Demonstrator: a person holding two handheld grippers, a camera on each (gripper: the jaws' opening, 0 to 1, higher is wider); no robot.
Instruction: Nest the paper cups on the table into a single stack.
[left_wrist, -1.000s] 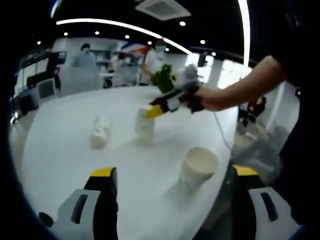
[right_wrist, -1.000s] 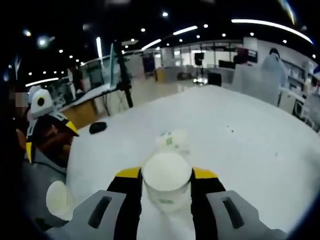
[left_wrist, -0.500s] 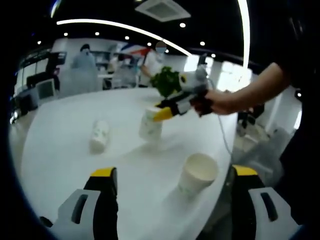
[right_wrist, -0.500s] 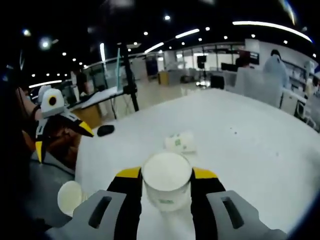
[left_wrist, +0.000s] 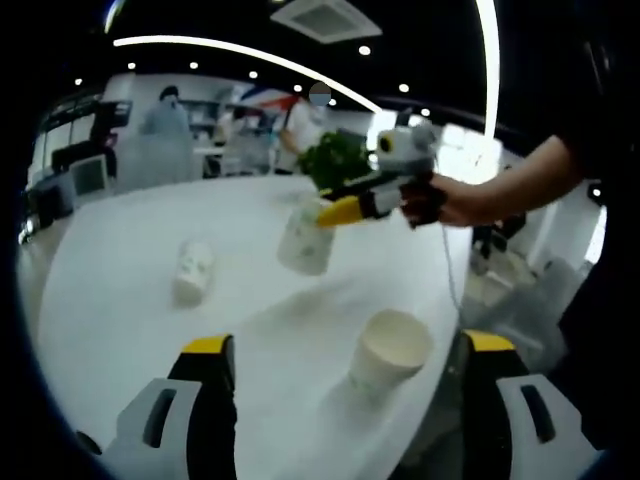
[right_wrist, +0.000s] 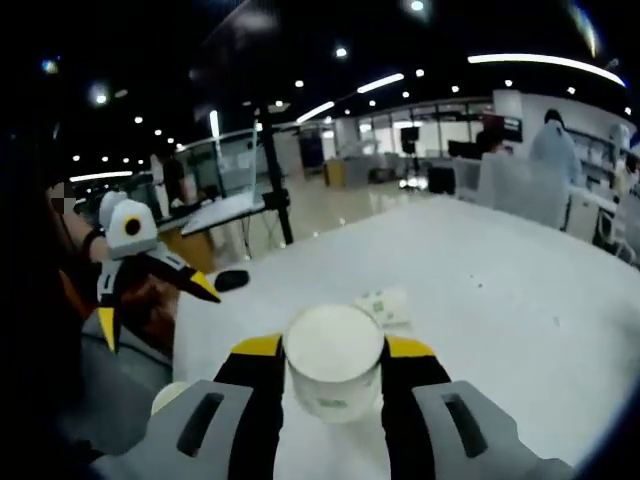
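On the left of the white table (left_wrist: 130, 300) a paper cup lies on its side (left_wrist: 192, 272), well apart from the others. From the left gripper view it looks easy to forget: it has to be stood up or taken sideways, and a pinch on a lying cup can roll it further off or flatten its wall.

Further right, a second cup (left_wrist: 306, 238) hangs in the air above the table, tilted, clenched between the yellow-tipped jaws of the right gripper (left_wrist: 335, 212). In the right gripper view the same cup (right_wrist: 334, 362) sits squeezed between that gripper's own jaws (right_wrist: 334, 350), mouth toward the camera. Paper gives; I judge a grip this firm could dent the rim, and a dented cup will not slide cleanly into another.

Right again, near the table's edge, an upright cup (left_wrist: 388, 352) stands open-mouthed, the likely target. It is light and close to the drop. If the carried cup comes down tilted as it is, its base could catch the rim and knock the standing one over or off the table.

The left gripper (left_wrist: 345, 400) is low in front with its jaws spread wide and nothing between them. It is not steadying the standing cup, which leaves that cup free to skid.
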